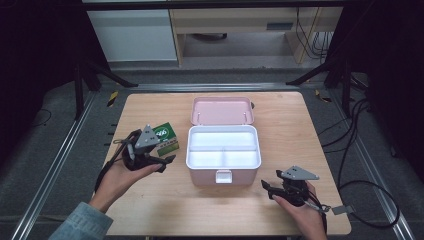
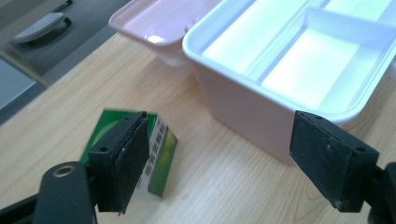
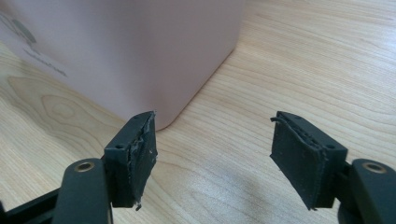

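1. The wooden table (image 1: 165,205) carries everything; the person's forearms come in from its near edge.
2. A pink box (image 1: 223,162) stands open in the middle of the table, its white tray (image 2: 299,70) split into compartments, all of them bare. Its latch tab faces the person.
3. The pink lid (image 1: 222,110) lies flat just behind the box, hollow side up, touching or nearly touching the box's far edge.
4. The left gripper (image 1: 167,162) hangs above the table to the left of the box, held in the left hand (image 1: 120,182). Its jaws stand wide apart with nothing between them; in the left gripper view they frame bare wood and the box's near corner.
5. The right gripper (image 1: 266,188) sits low near the box's front right corner, held in the right hand (image 1: 300,210). Its jaws are also spread wide and grip nothing; the right gripper view shows the box's rounded corner just beyond them.
6. A small green carton (image 2: 161,154) lies on the table left of the box, close behind the left gripper and apart from its pads.
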Demonstrator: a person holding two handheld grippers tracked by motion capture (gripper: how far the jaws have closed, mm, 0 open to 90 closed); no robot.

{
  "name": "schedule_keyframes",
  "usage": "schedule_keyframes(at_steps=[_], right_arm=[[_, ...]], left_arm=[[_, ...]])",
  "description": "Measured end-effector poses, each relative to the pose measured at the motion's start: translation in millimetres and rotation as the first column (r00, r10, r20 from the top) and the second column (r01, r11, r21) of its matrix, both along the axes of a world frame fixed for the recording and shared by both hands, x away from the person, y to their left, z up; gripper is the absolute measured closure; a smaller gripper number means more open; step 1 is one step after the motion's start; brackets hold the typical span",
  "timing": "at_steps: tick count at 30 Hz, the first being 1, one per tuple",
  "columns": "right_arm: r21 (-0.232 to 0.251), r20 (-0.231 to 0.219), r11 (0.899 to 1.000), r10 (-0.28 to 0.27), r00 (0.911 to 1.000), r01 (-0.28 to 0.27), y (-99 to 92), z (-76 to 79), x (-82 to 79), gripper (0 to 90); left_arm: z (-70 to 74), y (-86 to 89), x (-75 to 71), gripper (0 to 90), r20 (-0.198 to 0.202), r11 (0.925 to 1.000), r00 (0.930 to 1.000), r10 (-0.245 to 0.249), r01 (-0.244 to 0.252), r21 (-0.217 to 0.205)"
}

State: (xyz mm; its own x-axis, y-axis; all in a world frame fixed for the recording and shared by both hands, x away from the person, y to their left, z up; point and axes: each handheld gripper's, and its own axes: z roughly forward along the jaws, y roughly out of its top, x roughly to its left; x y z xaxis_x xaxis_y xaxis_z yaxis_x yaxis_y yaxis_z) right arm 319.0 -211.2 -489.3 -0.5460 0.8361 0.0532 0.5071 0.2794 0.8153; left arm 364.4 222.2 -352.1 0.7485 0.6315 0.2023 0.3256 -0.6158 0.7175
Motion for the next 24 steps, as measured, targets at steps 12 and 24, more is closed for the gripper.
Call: schedule_keyframes(at_steps=[12,24], right_arm=[[-0.013,-0.002,1.0,-0.007,1.0,0.007,-4.5,-0.7,0.5,36.6],[-0.019,0.003,1.0,0.018,0.9998,-0.018,-6.4,0.2,-0.4,38.7]], left_arm=[[35.4,-48.7,41.1,18.9,-0.017,0.9897,0.9912,-0.131,0.132,0.055],[21.1,-111.3,63.5,24.5,-0.164,0.9123,0.9382,-0.305,0.337,0.232]])
